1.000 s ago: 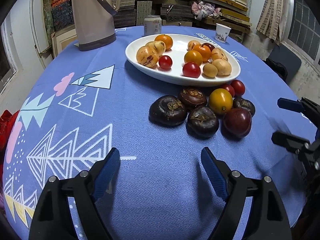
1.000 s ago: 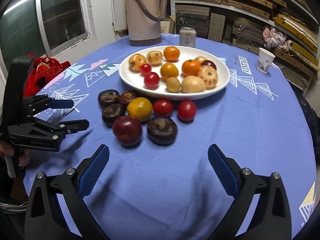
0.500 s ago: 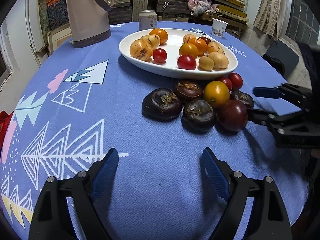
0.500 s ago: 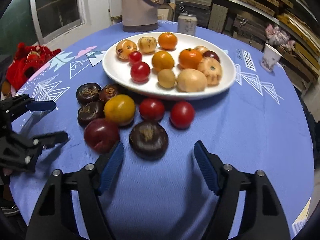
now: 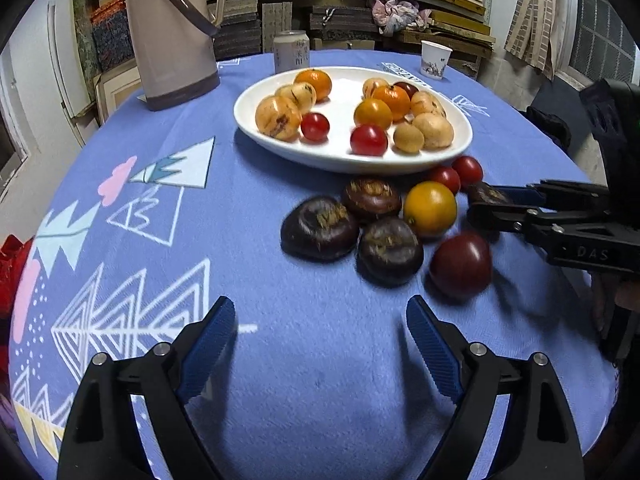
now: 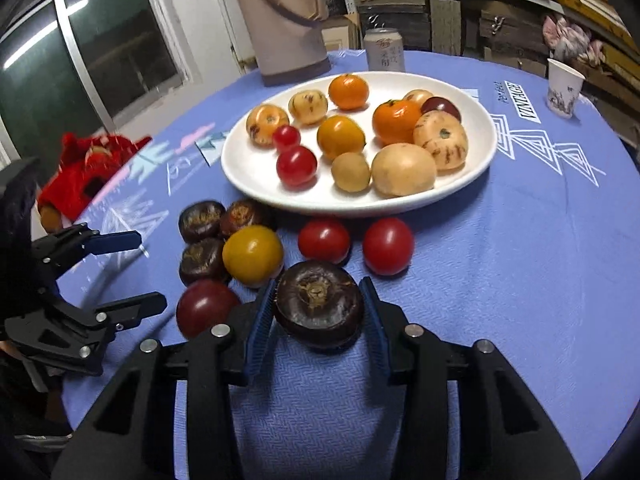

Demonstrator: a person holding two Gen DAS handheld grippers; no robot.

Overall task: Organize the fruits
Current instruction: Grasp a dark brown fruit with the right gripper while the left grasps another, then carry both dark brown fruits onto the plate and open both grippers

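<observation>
A dark water chestnut [image 6: 318, 304] lies on the blue cloth between the pads of my right gripper [image 6: 318, 305], whose jaws are closing and touch both its sides. From the left wrist view, the right gripper [image 5: 484, 202] reaches in from the right. Beside the chestnut lie a dark red fruit [image 6: 206, 306], a yellow tomato [image 6: 253, 254], two red tomatoes [image 6: 324, 240] and three more chestnuts [image 6: 202, 220]. Behind them a white plate [image 6: 472, 168] holds several fruits. My left gripper [image 5: 320, 312] hangs open over bare cloth, short of the pile.
At the back of the round table stand a beige thermos jug [image 5: 172, 36], a drink can [image 5: 291, 52] and a paper cup [image 5: 435, 58]. A red bundle [image 6: 86, 168] sits past the table's left edge. Shelves stacked with boards line the wall.
My right gripper has come forward and down onto the nearest chestnut, and its jaws have narrowed from wide apart to touching it. The dark red fruit shifted slightly. The left gripper has stayed put.
</observation>
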